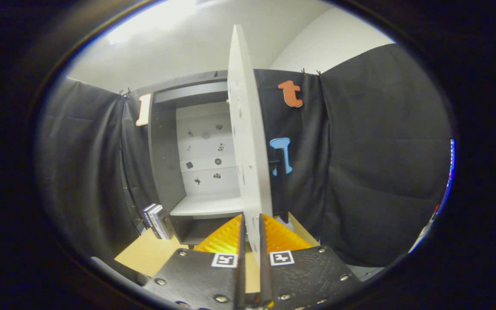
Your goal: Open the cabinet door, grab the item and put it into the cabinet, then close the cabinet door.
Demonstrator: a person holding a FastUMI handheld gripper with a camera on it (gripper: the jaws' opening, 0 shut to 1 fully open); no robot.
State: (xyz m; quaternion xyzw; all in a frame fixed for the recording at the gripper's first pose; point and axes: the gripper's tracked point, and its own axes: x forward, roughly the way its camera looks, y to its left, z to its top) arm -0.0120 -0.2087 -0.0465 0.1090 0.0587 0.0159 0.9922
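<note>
Where gripper (251, 230) pinches door (248, 142) edge, cabinet (164, 172) interior half hidden.

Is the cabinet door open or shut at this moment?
Open. The cabinet door stands edge-on, swung out from the cabinet, exposing a shelf. Its lower edge sits between the gripper fingers.

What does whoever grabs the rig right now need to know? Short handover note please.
Gripper: fingers closed on the lower edge of the cabinet door, one on each face.
Door: swung wide open, edge-on to the camera.
Cabinet: open, on the table; the shelf looks bare.
Item: likely the small boxed pack standing on the table against the cabinet's left side, untouched.
Done: door opened.
Left: release door, pick up the item, place it in the cabinet, close the door.
</note>
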